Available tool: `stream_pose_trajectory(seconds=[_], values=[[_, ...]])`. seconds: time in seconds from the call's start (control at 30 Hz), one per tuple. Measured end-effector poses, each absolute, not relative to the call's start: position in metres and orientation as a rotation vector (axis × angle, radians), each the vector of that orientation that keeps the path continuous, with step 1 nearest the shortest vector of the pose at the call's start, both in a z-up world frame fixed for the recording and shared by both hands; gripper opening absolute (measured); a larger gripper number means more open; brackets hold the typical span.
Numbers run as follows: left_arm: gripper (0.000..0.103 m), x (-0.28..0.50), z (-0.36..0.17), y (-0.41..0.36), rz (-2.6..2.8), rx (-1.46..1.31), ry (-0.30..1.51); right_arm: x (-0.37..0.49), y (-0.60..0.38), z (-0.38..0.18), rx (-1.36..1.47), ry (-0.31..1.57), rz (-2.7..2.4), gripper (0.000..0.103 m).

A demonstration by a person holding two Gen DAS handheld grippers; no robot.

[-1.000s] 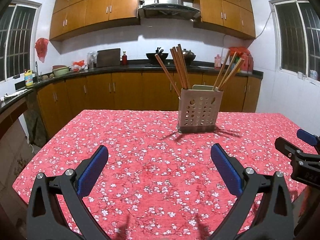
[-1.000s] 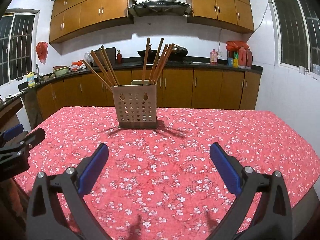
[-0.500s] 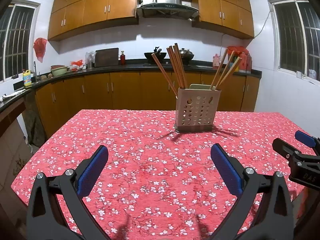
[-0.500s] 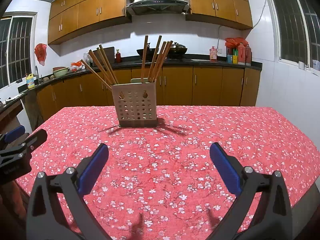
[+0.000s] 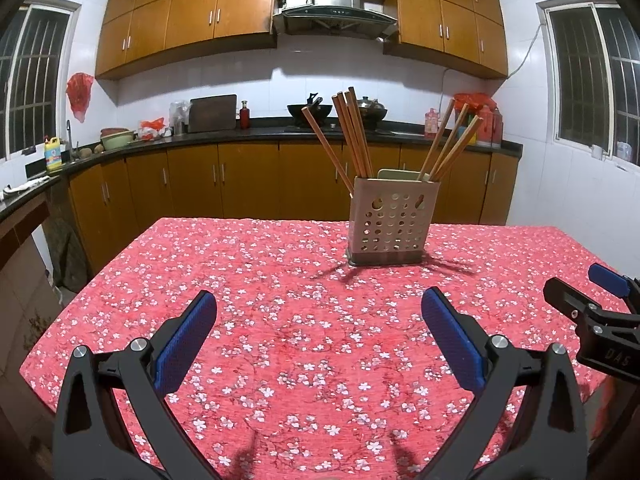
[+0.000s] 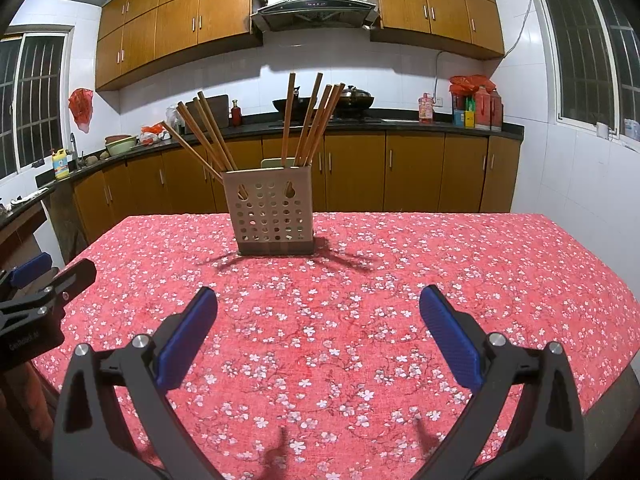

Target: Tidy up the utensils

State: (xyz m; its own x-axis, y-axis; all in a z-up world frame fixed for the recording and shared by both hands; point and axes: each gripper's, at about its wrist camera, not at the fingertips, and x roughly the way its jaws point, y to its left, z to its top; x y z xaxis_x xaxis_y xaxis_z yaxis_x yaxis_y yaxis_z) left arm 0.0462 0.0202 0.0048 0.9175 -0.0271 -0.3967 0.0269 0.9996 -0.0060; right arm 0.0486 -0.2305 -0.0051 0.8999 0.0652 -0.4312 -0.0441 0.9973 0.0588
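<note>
A beige perforated utensil holder [image 5: 390, 220] [image 6: 273, 212] stands upright on the red floral tablecloth [image 5: 300, 300] [image 6: 440, 272], toward the far side of the table. Several wooden chopsticks [image 5: 352, 136] [image 6: 308, 120] lean out of it in two bunches. My left gripper [image 5: 318, 338] hovers open over the near part of the table, well short of the holder, nothing between its blue pads. My right gripper [image 6: 318, 334] is likewise open and empty, with the holder ahead and slightly left. Each gripper shows at the edge of the other's view.
Wooden cabinets and a dark countertop [image 5: 240, 132] with a wok, bottles and a cutting board run behind the table. A sink area [image 5: 60, 160] lies to the left. Windows flank both sides. The table's near edge is just below both grippers.
Both grippers have drawn back slightly and risen; the holder sits a little farther and smaller in both views. Jaws stay open throughout.
</note>
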Motion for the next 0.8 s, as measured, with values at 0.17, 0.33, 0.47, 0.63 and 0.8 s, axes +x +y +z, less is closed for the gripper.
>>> stream_pose_trajectory(seconds=[0.17, 0.33, 0.47, 0.63, 0.8], values=[[0.101, 0.0459, 0.0049, 0.0207, -0.029, -0.003, 0.409, 0.0485, -0.2304, -0.0052, 0.048, 0.449, 0.057, 0.099], [0.101, 0.0459, 0.0044, 0.0222, -0.031, -0.005, 0.410, 0.0486, -0.2299, -0.0052, 0.048, 0.449, 0.057, 0.099], [0.101, 0.0458, 0.0037, 0.0222, -0.033, -0.005, 0.412, 0.0486, -0.2299, -0.0051, 0.050, 0.449, 0.057, 0.099], [0.101, 0.0457, 0.0033, 0.0218, -0.033, -0.006, 0.412, 0.0487, -0.2301, -0.0051, 0.050, 0.450, 0.057, 0.099], [0.101, 0.0456, 0.0033, 0.0210, -0.034, -0.006, 0.412, 0.0486, -0.2300, -0.0051, 0.050, 0.449, 0.057, 0.099]])
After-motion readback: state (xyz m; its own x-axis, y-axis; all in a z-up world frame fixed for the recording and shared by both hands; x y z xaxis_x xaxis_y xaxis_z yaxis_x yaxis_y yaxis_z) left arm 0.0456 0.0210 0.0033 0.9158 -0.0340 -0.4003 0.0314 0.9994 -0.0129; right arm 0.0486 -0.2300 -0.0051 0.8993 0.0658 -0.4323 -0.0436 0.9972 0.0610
